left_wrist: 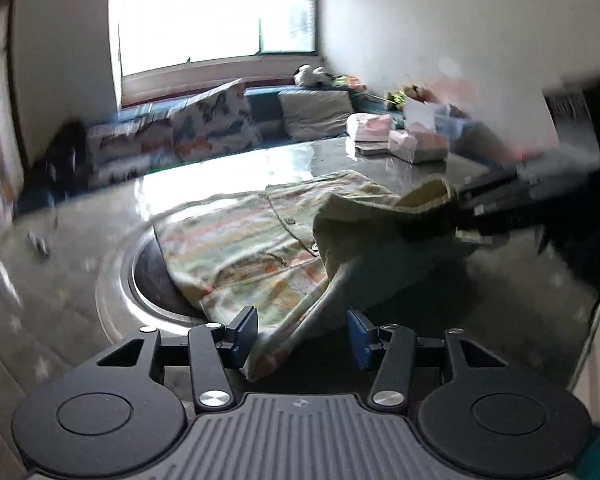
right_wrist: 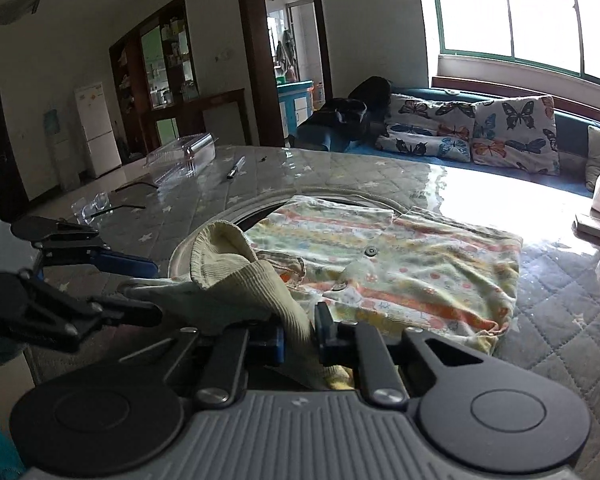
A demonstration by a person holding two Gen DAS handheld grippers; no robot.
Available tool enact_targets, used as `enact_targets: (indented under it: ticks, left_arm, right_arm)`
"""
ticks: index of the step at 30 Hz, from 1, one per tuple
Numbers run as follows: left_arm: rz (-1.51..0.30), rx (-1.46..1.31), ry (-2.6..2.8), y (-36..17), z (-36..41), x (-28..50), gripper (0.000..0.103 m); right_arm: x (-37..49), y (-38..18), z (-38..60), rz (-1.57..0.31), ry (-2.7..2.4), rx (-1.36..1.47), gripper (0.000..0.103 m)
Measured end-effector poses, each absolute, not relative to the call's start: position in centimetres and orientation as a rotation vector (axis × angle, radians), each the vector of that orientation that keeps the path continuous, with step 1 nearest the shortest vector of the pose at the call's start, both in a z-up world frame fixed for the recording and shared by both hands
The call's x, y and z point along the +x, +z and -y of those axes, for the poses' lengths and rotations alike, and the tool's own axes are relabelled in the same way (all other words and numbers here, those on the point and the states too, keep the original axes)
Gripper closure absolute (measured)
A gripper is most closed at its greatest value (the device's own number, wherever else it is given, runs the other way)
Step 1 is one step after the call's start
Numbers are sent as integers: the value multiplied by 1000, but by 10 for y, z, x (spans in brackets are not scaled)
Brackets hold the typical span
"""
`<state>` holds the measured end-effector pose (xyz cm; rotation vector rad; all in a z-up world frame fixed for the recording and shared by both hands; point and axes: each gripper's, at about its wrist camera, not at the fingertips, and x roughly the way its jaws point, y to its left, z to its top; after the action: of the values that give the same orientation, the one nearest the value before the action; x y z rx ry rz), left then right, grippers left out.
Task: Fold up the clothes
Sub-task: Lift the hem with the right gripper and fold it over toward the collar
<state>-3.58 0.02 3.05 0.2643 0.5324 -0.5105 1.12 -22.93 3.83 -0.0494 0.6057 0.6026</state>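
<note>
Blue-padded fingers of the right gripper (right_wrist: 298, 334) sit nearest its lens, pinched tight on the ribbed cream cuff of a small printed garment (right_wrist: 400, 264); the cuff bulges up above the pads. Left gripper (left_wrist: 302, 336): jaws spread wide, a loose edge of the same cloth lying between the pads, neither pad seen pressing it.

Garment body: pastel stripes, snap buttons, spread flat on a quilted grey star-print table cover (right_wrist: 560, 312) under glossy clear sheeting. Its far edge overlaps a round metal-rimmed recess (left_wrist: 148, 280) set into the tabletop.

Table clutter beyond, right wrist view: clear plastic container (right_wrist: 184, 152), pen (right_wrist: 235, 168), clear safety glasses (right_wrist: 96, 204). Left wrist view: pink-and-white packets (left_wrist: 396, 136) at the far side, badly blurred.

Past the table: blue sofa with butterfly-print cushions (right_wrist: 476, 128), grey cushion (left_wrist: 318, 114), dark bag (right_wrist: 352, 114) on the sofa end. Bright window (right_wrist: 520, 12) above. White fridge (right_wrist: 96, 128) and open doorway far back.

No legible writing anywhere.
</note>
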Motion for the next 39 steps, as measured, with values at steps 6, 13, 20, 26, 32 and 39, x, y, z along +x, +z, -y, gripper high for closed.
enact_targets:
  ticks: [6,13,20,26,32,39]
  left_arm:
    - [-493,357,-516,20,-2,-35,93]
    - [-470,290,-551,34,-8,-54,96]
    - [-478,230,-610,57,-19,-106,97]
    - [-480,182,-611,71,-28,-132,97]
    - [-476,126,-573,75,-32,-106,97]
    - [-498,59,-526,80,-35,-38,97]
  right_arm:
    - [3,36,231,-584,597,-30,96]
    - [-22,47,240,-543,612,-7,97]
    - [-77,70,248,-548,690,-18,98]
    - [-101,84,245,-554,742,-51,98]
    - [-73,96,237,-526,733,-80,98]
    - [-2,111,224,-520,701,-127,98]
